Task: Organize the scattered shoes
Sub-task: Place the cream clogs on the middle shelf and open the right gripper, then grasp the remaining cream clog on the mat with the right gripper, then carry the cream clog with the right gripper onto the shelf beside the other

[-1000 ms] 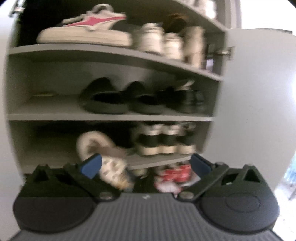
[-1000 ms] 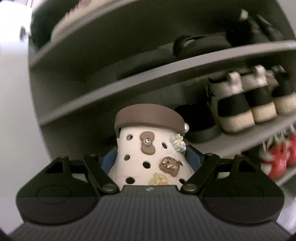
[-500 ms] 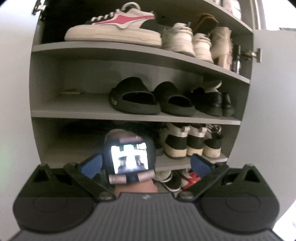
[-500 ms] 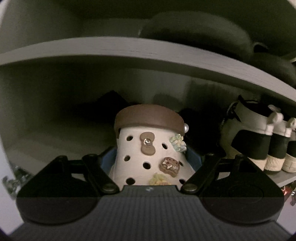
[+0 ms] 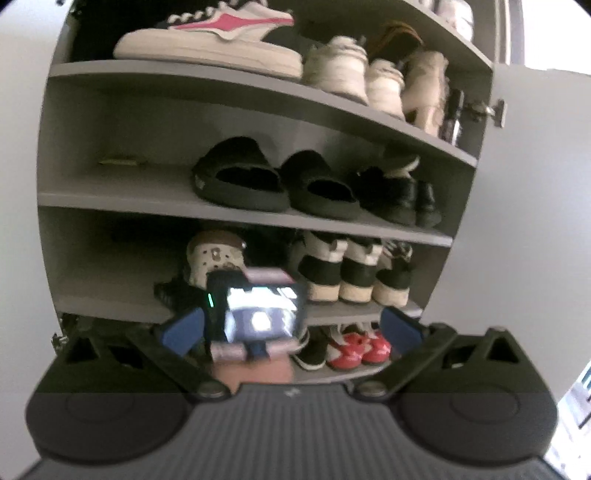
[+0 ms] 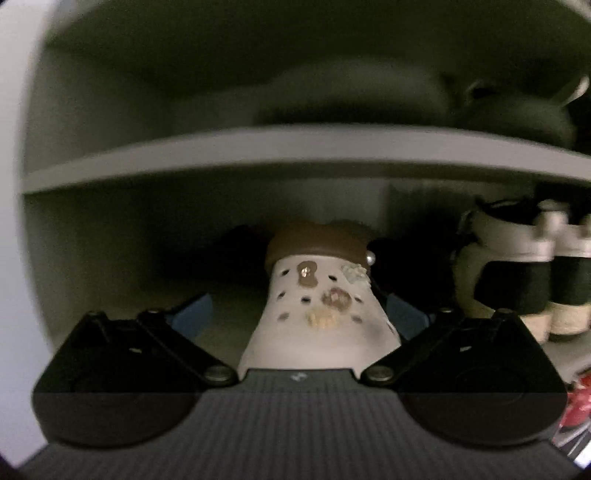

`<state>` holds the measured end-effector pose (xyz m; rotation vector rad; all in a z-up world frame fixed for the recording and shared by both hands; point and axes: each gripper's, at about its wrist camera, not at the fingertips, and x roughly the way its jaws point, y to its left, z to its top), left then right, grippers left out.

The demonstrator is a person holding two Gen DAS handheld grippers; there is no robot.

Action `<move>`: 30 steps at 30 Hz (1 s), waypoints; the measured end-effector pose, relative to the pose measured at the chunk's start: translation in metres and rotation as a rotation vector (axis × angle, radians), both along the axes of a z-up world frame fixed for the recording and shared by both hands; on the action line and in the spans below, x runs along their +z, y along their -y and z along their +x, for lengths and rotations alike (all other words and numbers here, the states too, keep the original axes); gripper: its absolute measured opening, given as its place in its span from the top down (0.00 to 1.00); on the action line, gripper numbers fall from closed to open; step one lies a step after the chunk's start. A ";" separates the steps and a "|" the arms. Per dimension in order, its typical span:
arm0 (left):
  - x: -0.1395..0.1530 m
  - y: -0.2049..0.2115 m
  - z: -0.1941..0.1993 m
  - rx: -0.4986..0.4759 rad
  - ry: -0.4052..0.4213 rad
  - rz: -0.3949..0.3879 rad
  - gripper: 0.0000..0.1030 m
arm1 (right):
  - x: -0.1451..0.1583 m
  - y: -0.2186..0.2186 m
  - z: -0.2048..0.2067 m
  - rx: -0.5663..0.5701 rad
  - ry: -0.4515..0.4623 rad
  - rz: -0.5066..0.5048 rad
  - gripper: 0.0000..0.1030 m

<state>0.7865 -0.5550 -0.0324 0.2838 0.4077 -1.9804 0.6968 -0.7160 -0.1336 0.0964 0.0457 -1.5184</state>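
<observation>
A white clog (image 6: 317,314) with a brown strap and small charms lies on the grey cabinet's third shelf (image 5: 107,299), toe pointing inward. My right gripper (image 6: 299,315) points level into that shelf and its jaws are opening. The clog lies between the blue pads (image 6: 192,314), which stand off its sides. In the left wrist view the clog (image 5: 212,254) shows just beyond the back of the right gripper (image 5: 258,310). My left gripper (image 5: 291,328) hangs open before the cabinet, holding nothing.
Black-and-white sneakers (image 6: 517,284) stand right of the clog on the same shelf, and something dark lies behind it. Black slides (image 5: 240,181) fill the shelf above; red shoes (image 5: 354,347) sit below. A pink-striped sneaker (image 5: 214,33) tops the cabinet. The open door (image 5: 524,221) stands right.
The right jaws have spread and let go of the clog, which now rests on the shelf and looks farther off. In the left wrist view the right gripper has moved deeper toward the shelf.
</observation>
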 end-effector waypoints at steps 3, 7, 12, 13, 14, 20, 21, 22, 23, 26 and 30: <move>-0.005 -0.002 -0.002 -0.013 0.022 -0.005 0.00 | -0.039 -0.074 -0.010 0.022 0.069 0.017 0.00; -0.013 0.001 -0.006 -0.031 0.037 0.027 0.00 | -0.125 -0.157 -0.009 0.077 0.108 0.261 0.00; -0.021 0.004 -0.014 -0.066 0.028 0.073 0.00 | -0.209 -0.237 0.018 0.086 0.130 0.573 0.00; -0.022 0.004 -0.016 -0.070 0.029 0.073 0.00 | -0.218 -0.242 0.024 0.086 0.128 0.603 0.00; -0.023 0.004 -0.019 -0.074 0.032 0.072 0.00 | -0.227 -0.248 0.031 0.086 0.126 0.632 0.00; -0.030 0.007 -0.027 -0.098 0.029 0.099 0.00 | -0.277 -0.229 0.069 0.193 -0.056 0.746 0.00; -0.030 0.007 -0.027 -0.096 0.029 0.098 0.00 | -0.287 -0.222 0.074 0.207 -0.087 0.764 0.00; -0.030 0.008 -0.027 -0.093 0.031 0.099 0.00 | -0.294 -0.215 0.077 0.205 -0.110 0.780 0.00; -0.031 0.009 -0.027 -0.090 0.029 0.103 0.00 | -0.299 -0.210 0.078 0.192 -0.126 0.794 0.01; -0.032 0.012 -0.025 -0.082 0.024 0.112 0.00 | -0.312 -0.195 0.081 0.140 -0.130 0.835 0.00; -0.035 0.014 -0.027 -0.089 0.031 0.123 0.00 | -0.315 -0.187 0.090 0.063 -0.092 0.838 0.00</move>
